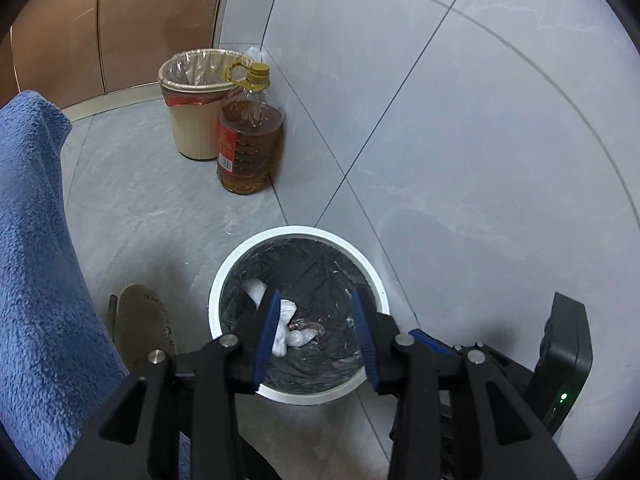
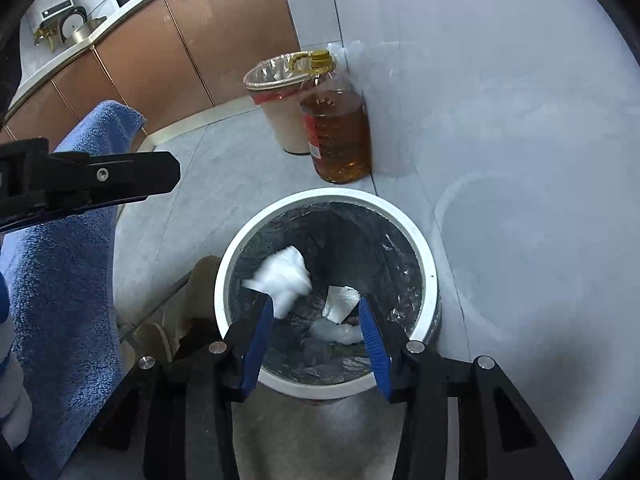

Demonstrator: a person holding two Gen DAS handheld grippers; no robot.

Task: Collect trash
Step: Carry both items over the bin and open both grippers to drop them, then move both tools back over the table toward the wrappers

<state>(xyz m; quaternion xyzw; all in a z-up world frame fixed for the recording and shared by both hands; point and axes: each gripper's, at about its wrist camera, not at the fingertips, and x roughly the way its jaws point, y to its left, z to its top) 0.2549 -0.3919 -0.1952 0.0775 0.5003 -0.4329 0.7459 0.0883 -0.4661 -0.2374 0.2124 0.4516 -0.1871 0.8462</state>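
A white trash bin (image 1: 224,280) with a black liner stands on the grey tiled floor, below both grippers; it also shows in the right wrist view (image 2: 424,248). Crumpled white tissues (image 1: 286,320) lie inside it. In the right wrist view a blurred white tissue (image 2: 284,272) is in the air just inside the bin's rim, and more white paper (image 2: 340,300) lies at the bottom. My left gripper (image 1: 316,300) is open and empty above the bin. My right gripper (image 2: 316,306) is open and empty above the bin.
A beige bin (image 1: 196,120) with a clear liner and a large bottle of amber oil (image 1: 248,148) stand by the wall. A blue towel (image 1: 36,260) hangs at left. A slipper (image 1: 144,320) lies beside the white bin. Brown cabinets (image 2: 168,52) run behind.
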